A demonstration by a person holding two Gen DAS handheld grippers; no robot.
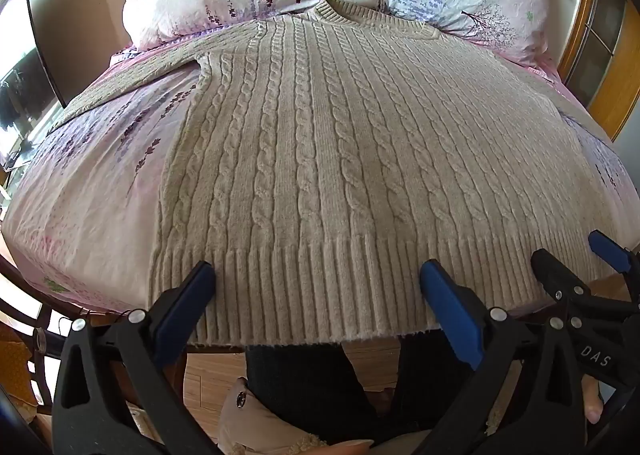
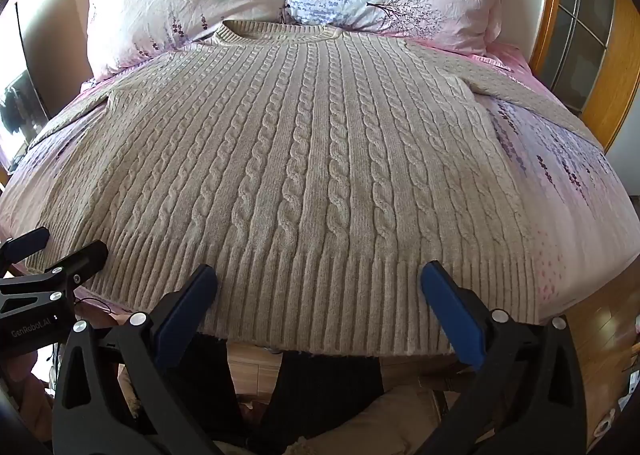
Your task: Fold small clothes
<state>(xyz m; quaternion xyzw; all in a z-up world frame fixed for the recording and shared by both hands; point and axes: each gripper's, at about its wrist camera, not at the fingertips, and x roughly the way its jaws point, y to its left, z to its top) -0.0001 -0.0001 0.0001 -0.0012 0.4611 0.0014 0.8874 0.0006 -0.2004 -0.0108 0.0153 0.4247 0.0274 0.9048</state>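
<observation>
A beige sweater (image 1: 320, 159) lies flat on the bed (image 1: 80, 183), collar far. Both claws, left (image 1: 318, 279) and right (image 2: 318, 279), hover spread wide over its near hem, grasping nothing.

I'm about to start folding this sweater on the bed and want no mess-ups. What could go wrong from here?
The sweater's ribbed hem overhangs the bed edge, so a tug toward you might slide it off. The left gripper and right gripper are both open and close together, so they could bump. The sleeves lie spread out sideways and may drag or bunch up.
</observation>
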